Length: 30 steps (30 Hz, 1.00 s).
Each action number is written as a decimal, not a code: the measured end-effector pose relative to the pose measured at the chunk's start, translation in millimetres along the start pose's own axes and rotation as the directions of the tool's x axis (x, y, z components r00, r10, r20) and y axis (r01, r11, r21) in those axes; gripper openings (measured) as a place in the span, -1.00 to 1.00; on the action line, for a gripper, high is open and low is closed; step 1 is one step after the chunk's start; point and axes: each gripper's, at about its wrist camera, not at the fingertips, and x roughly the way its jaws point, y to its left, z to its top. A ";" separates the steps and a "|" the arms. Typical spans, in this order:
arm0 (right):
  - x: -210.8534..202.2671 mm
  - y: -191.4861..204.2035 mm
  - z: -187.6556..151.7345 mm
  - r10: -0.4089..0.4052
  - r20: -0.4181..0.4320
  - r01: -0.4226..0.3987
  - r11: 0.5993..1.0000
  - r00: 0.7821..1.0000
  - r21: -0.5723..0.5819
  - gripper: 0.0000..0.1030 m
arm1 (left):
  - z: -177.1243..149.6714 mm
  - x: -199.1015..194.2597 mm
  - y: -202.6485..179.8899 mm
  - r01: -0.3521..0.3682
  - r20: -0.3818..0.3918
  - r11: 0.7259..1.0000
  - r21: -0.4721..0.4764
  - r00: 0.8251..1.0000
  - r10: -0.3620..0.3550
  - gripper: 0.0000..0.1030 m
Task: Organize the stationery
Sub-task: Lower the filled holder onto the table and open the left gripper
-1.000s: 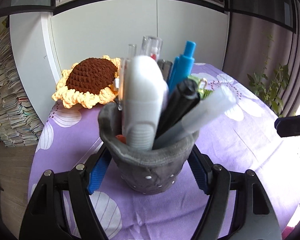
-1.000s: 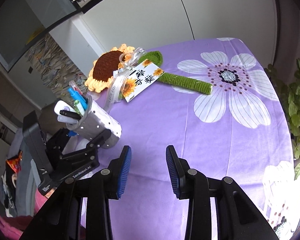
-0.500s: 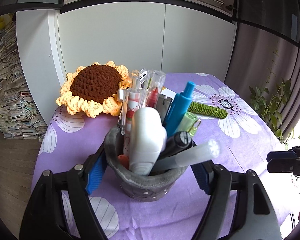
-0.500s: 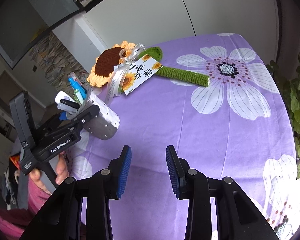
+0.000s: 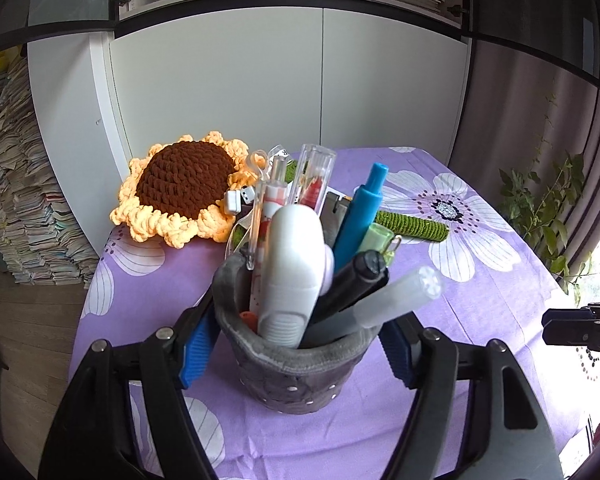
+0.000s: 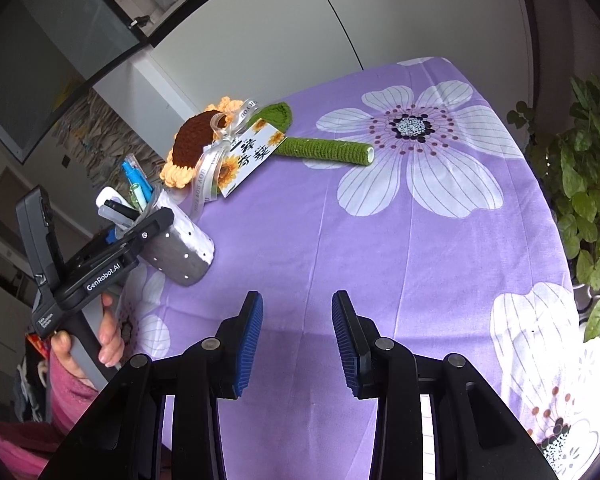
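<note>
My left gripper (image 5: 296, 344) is shut on a grey felt pen holder (image 5: 296, 376), its blue pads on both sides of the cup. The holder carries several pens, among them a blue pen (image 5: 360, 216), a black marker (image 5: 352, 280) and a white correction-tape case (image 5: 292, 276). In the right wrist view the holder (image 6: 180, 248) stands tilted at the left on the purple flowered tablecloth (image 6: 380, 248), gripped near its rim by the left gripper (image 6: 140, 232). My right gripper (image 6: 296, 332) is open and empty over bare cloth near the front edge.
A crocheted sunflower (image 6: 192, 144) with a green stem (image 6: 324, 150) and a white gift tag (image 6: 248, 156) lies at the back of the table. White cabinet doors (image 5: 260, 80) stand behind. Stacked books (image 5: 16, 200) are left, a potted plant (image 6: 588, 176) right.
The left gripper has lifted its view and tipped the pen holder more upright, its pens now pointing up rather than toward the camera. The right gripper has stayed open, nearly still.
</note>
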 end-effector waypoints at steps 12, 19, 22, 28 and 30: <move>-13.8 -25.9 -4.9 0.003 0.027 -0.004 0.999 1.000 0.039 -0.29 | 22.6 14.6 -35.2 0.044 -0.017 0.998 0.047 0.999 -0.043 0.36; -21.9 -38.9 -8.5 -0.013 0.035 0.011 0.998 0.999 0.054 -0.29 | 35.0 25.9 -63.7 0.083 -0.021 0.992 0.092 0.996 -0.081 0.36; -22.6 -41.4 -9.0 -0.023 0.035 0.021 0.998 0.999 0.052 -0.29 | 37.2 29.1 -72.5 0.100 -0.028 0.989 0.106 0.995 -0.097 0.36; -24.1 -29.1 -5.1 -0.058 0.064 0.059 0.998 0.996 -0.010 -0.29 | 34.3 33.1 -83.1 0.114 -0.045 0.985 0.128 0.993 -0.109 0.36; -26.1 -18.7 -2.7 -0.090 0.094 0.095 0.994 0.991 -0.055 -0.29 | 33.5 33.4 -83.9 0.117 -0.049 0.985 0.128 0.993 -0.111 0.36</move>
